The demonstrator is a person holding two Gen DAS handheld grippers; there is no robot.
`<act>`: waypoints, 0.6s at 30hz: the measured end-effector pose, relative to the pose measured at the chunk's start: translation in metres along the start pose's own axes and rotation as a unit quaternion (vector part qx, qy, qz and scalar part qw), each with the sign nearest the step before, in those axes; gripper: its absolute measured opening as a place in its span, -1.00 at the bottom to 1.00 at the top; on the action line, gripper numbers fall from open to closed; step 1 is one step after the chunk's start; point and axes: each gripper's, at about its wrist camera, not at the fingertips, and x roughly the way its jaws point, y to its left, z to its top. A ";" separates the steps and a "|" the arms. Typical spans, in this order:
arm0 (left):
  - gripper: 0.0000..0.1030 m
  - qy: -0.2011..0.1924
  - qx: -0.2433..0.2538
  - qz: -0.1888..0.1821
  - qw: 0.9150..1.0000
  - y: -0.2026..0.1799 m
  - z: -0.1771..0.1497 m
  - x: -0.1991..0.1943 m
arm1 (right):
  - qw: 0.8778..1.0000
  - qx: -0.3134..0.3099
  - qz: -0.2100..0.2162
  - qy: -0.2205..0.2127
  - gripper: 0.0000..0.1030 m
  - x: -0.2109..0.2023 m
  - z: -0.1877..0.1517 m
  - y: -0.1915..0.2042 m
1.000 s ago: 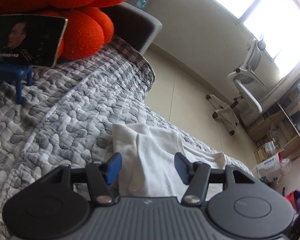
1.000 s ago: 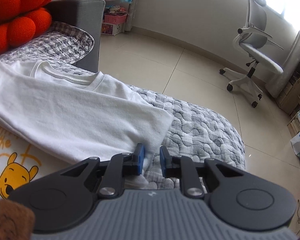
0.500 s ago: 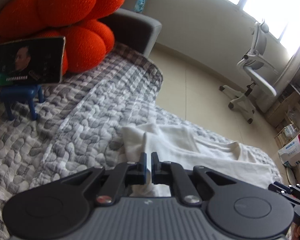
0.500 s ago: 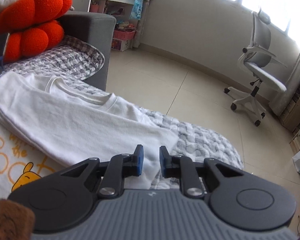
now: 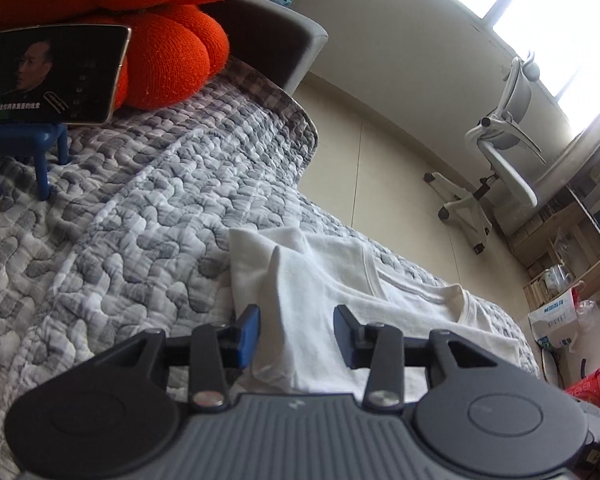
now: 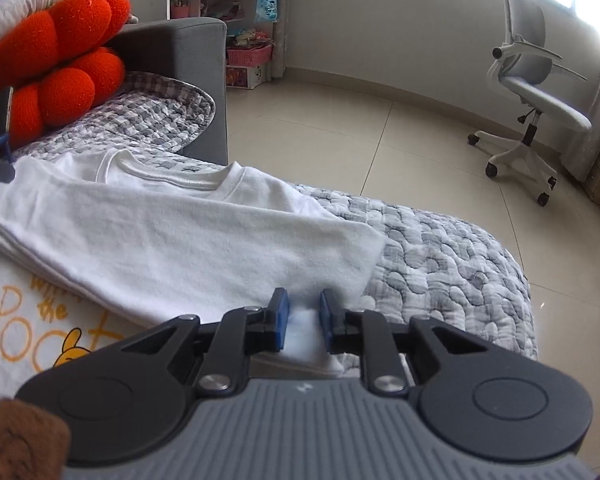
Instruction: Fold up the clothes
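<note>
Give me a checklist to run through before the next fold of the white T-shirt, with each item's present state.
1. White T-shirt lies on the quilted cover, top part already folded over: ok.
2. Left gripper clear of the cloth: ok; its jaws are opening, shirt fabric lies between them, pads not pressing on it.
3. Right gripper on the shirt's right edge: cannot tell; its jaws are opening, white cloth sits between the pads, but whether they press on it does not show.
4. Collar flat and unbunched: ok.
5. Phone on its blue stand clear of the shirt: ok.
6. Orange cushion off the shirt: ok.
</note>
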 end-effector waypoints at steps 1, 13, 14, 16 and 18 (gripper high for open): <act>-0.25 0.004 0.016 0.009 1.000 -0.004 -0.001 0.003 | 1.000 0.004 0.001 0.000 -0.59 0.000 0.000 -0.001; -0.96 -0.033 0.042 0.035 0.998 -0.012 0.004 -0.021 | 1.000 0.009 -0.004 -0.025 -0.67 -0.018 0.011 0.001; -0.96 -0.028 0.044 0.043 0.998 -0.011 0.002 -0.017 | 1.000 0.010 -0.008 -0.009 -0.66 -0.012 0.008 0.001; -0.96 -0.008 0.043 0.062 0.997 -0.003 -0.001 -0.003 | 1.000 0.012 -0.009 0.004 -0.65 -0.004 0.004 0.000; -0.96 -0.002 0.041 0.068 0.997 -0.001 -0.003 0.001 | 1.000 0.012 -0.008 -0.010 -0.66 -0.010 0.007 0.000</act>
